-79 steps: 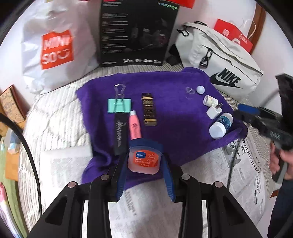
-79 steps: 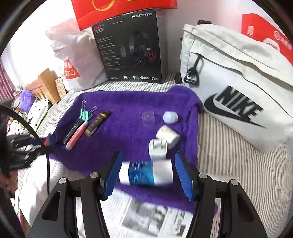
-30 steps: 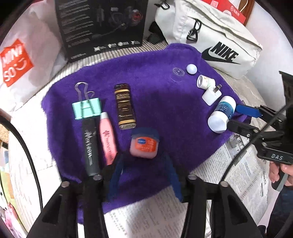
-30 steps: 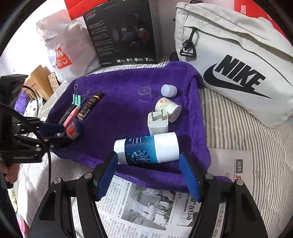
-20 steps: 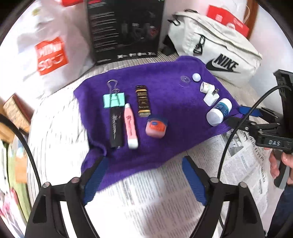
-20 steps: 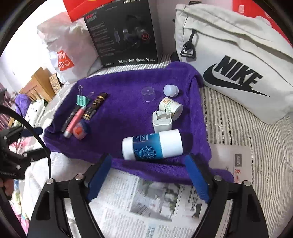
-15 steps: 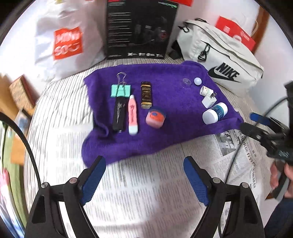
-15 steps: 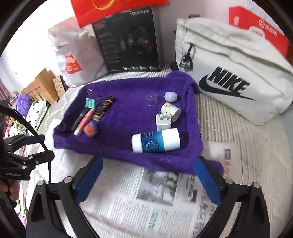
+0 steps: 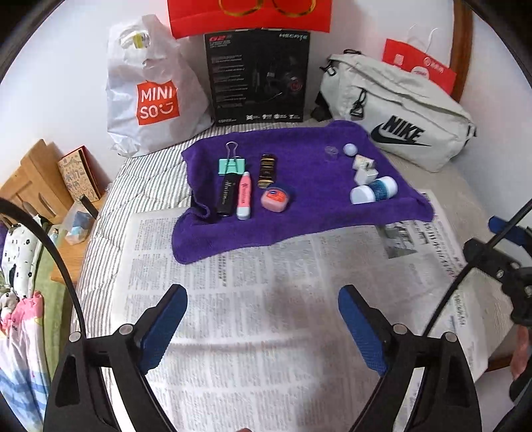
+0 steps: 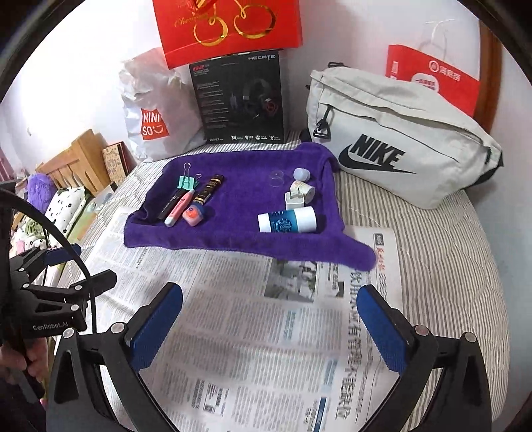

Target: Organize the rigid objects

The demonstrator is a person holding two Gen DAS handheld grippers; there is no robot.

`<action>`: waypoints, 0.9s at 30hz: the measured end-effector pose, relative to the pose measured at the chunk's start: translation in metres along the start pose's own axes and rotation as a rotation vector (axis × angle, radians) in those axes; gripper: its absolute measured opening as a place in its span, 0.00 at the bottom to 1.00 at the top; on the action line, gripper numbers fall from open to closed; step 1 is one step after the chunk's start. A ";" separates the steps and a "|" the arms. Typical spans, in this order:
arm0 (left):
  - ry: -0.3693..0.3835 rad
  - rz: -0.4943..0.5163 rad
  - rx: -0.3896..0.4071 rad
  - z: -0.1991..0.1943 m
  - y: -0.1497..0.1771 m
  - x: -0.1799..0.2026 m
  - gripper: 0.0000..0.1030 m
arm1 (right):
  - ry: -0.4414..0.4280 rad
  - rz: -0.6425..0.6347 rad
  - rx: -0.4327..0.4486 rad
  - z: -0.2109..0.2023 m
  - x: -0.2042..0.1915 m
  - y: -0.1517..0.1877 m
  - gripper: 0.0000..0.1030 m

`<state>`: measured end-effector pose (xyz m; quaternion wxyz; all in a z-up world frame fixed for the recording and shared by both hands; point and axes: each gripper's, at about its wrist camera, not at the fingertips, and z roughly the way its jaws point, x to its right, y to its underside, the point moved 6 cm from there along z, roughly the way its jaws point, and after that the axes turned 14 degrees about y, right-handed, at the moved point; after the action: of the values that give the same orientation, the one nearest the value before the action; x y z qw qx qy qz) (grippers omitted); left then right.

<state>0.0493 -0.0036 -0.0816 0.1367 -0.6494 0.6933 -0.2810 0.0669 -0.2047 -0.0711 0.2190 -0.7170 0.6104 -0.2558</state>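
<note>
A purple towel (image 9: 299,166) (image 10: 239,199) lies on the bed and holds two groups. At its left lie a green binder clip (image 9: 231,164), a black tube (image 9: 227,196), a pink tube (image 9: 244,195), a brown-gold tube (image 9: 266,170) and an orange jar with a blue lid (image 9: 276,198) (image 10: 194,213). At its right lie a clear cap (image 9: 331,153), a small white cap (image 9: 349,149), a small white jar (image 9: 364,162), a white plug (image 9: 365,175) and a blue-white bottle (image 9: 374,194) (image 10: 287,220). My left gripper (image 9: 262,322) and right gripper (image 10: 269,319) are open and empty over the newspaper, well short of the towel.
Newspaper (image 9: 266,299) (image 10: 266,332) covers the near bed. Behind the towel stand a white Miniso bag (image 9: 149,96), a black headset box (image 9: 257,76), a red bag (image 10: 229,26) and a grey Nike bag (image 9: 399,123). A wooden stand (image 9: 30,179) is at the left.
The left gripper let go of the orange jar beside the pink tube; the right let go of the blue-white bottle by the plug. Both opened wide and drew back over the newspaper.
</note>
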 end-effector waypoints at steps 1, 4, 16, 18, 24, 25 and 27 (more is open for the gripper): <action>0.012 -0.002 0.005 -0.002 0.002 0.002 0.90 | -0.003 0.000 -0.004 -0.002 0.000 0.002 1.00; -0.001 -0.003 0.010 -0.006 0.004 0.003 0.90 | 0.012 -0.004 -0.016 -0.006 -0.002 0.007 1.00; -0.009 -0.028 0.044 -0.017 0.002 -0.001 0.90 | 0.029 0.009 -0.004 -0.015 -0.001 0.008 1.00; -0.021 -0.023 0.049 -0.016 -0.002 0.000 0.90 | 0.039 0.014 0.004 -0.016 0.001 0.003 1.00; -0.028 -0.007 0.050 -0.016 -0.008 0.002 0.90 | 0.048 0.020 0.021 -0.019 0.002 -0.003 1.00; -0.029 -0.011 0.047 -0.015 -0.010 0.001 0.90 | 0.050 0.017 0.021 -0.019 0.002 -0.003 1.00; -0.035 -0.014 0.048 -0.015 -0.012 0.002 0.90 | 0.052 0.008 0.022 -0.018 0.003 -0.005 1.00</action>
<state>0.0511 -0.0020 -0.0626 0.1623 -0.6554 0.6794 -0.2872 0.0594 -0.2069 -0.0539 0.2119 -0.7052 0.6160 -0.2800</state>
